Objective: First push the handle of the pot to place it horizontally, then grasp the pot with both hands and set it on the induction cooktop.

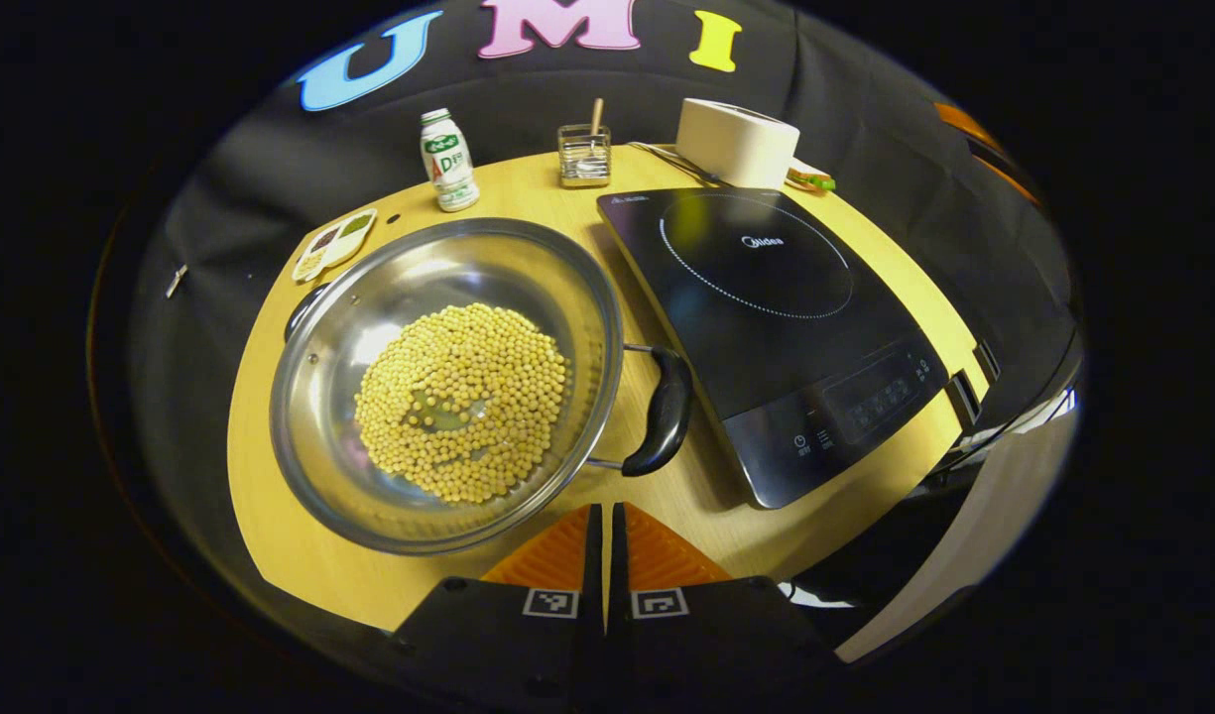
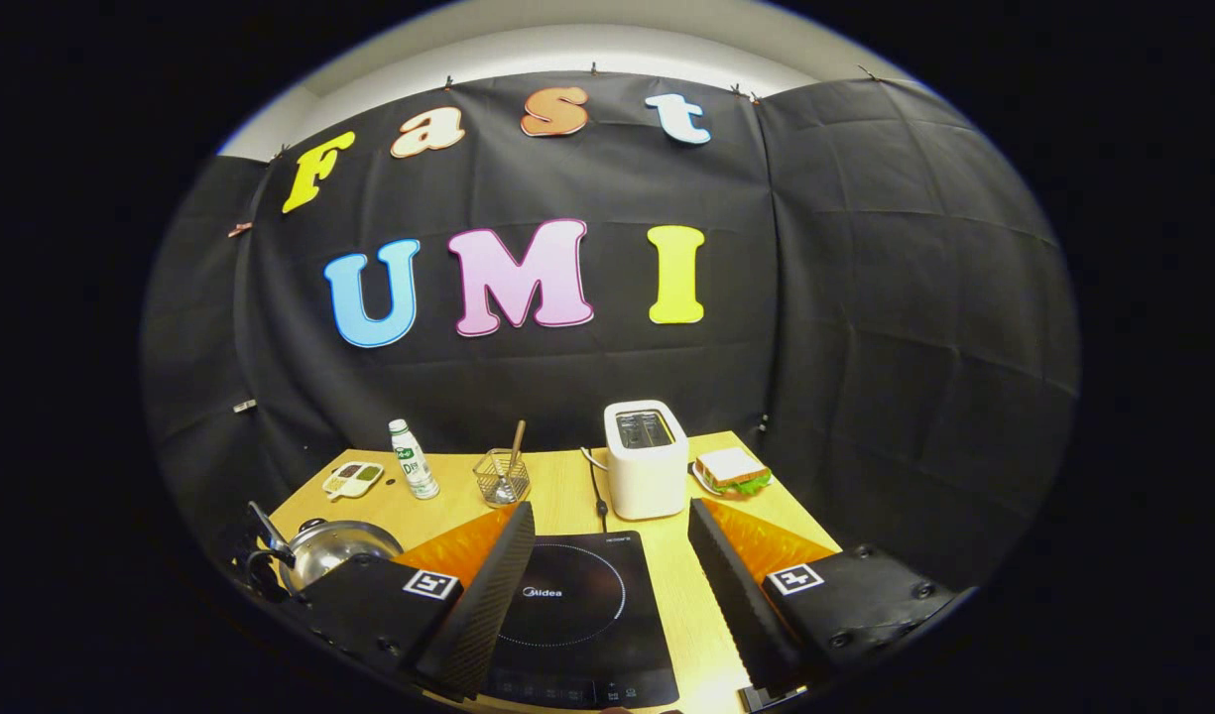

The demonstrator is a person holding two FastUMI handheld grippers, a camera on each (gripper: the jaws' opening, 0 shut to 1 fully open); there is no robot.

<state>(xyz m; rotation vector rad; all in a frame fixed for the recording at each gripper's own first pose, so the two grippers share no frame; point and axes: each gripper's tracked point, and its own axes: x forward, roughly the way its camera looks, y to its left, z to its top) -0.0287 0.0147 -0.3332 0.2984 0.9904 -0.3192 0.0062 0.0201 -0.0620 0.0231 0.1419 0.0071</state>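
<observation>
- Pot [image 1: 448, 382] of shiny steel sits on the left part of the wooden table [image 1: 667, 476], just beside the induction cooktop [image 1: 776, 327] and not on it.
- Inside the pot lies a round heap of pale yellow beans [image 1: 463, 402] covering the middle of its bottom, with a small bare patch of metal in the centre of the heap.
- One black side handle [image 1: 662, 412] points toward the cooktop, close to its near corner; a second dark handle [image 1: 300, 307] peeks out at the pot's far left rim.
- Left gripper [image 1: 605, 540] hovers just short of the pot's near rim, its two fingers pressed almost together with only a thin slit between them and nothing held.
- Right gripper [image 2: 607, 585] hangs above the cooktop with its fingers spread wide, the glass surface showing between them; it grips nothing.
- Behind the pot, a small divided dish [image 1: 334, 243] holds bits in separate sections; what they are I cannot tell.
- A white drink bottle [image 1: 448, 159] stands upright near it.
- A clear glass holder [image 1: 584, 154] has a wooden stick standing in it.
- A white toaster [image 2: 647, 461] stands behind the cooktop, its two top slots open.
- Beside the toaster lies a sandwich [image 2: 731, 468] with green leaves, on a small plate at the table's far right corner.
</observation>
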